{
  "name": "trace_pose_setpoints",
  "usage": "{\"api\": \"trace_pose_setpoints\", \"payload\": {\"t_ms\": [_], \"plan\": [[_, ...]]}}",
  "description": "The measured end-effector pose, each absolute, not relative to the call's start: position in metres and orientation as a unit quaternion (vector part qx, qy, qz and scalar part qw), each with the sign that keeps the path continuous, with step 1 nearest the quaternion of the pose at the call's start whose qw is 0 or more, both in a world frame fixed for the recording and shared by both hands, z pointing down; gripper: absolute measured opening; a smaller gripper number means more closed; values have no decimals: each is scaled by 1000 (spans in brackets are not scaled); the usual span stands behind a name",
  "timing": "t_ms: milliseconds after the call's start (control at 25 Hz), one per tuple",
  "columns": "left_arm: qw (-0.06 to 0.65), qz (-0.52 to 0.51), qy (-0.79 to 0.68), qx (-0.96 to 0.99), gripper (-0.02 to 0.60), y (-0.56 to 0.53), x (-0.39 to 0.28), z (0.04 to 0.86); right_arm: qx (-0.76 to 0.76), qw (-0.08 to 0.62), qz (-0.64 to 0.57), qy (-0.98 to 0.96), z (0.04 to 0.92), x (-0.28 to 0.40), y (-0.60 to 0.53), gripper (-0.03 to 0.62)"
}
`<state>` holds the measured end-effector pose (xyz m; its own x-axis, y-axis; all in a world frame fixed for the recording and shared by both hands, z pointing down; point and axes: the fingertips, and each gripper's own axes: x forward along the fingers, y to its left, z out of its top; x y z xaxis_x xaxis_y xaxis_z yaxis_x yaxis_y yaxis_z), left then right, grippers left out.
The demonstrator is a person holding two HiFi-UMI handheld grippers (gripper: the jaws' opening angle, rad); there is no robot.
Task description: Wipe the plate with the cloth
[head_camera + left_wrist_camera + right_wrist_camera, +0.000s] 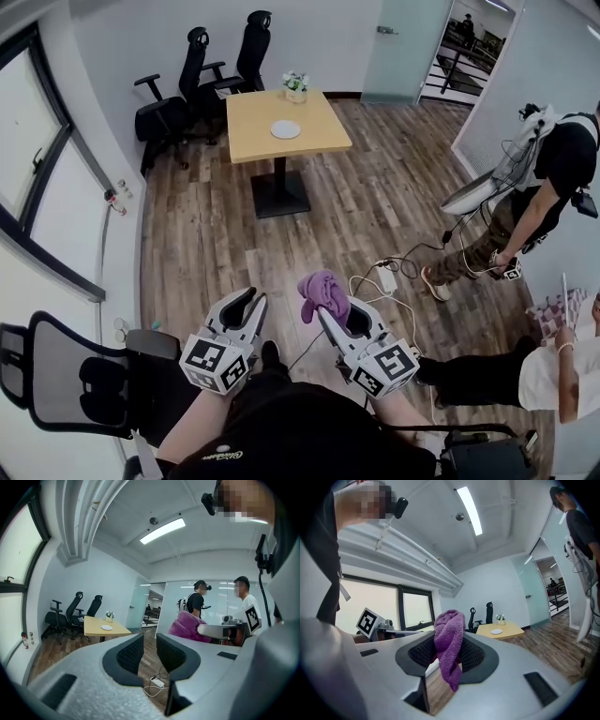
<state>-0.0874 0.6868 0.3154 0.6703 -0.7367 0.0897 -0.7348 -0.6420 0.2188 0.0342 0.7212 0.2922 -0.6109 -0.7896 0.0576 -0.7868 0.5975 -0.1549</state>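
A white plate lies on a square wooden table far across the room, also small in the left gripper view as the plate and in the right gripper view as the plate. My right gripper is shut on a purple cloth, which bunches above its jaws and hangs below them as the cloth. My left gripper is held beside it, jaws a little apart with nothing between them, gripper. Both are held near my body, far from the table.
Black office chairs stand behind the table, and a small flower pot sits on it. A power strip with cables lies on the wood floor. Two people are at the right. Another black chair is at my left.
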Motion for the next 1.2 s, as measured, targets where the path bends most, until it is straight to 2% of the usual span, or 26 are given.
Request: {"api": "trace_pose_setpoints", "payload": {"t_ms": [520,960,1200], "plan": [[129,2,-397,909,84,496,-144,317,-454,-1,-76,888,284,-23,526,128],[145,8,-382,913,84,410,-131,335,-464,-2,-92,881,303,-13,440,129],[132,14,-409,903,84,338,-126,335,-444,15,-86,892,299,1,364,128]]}}
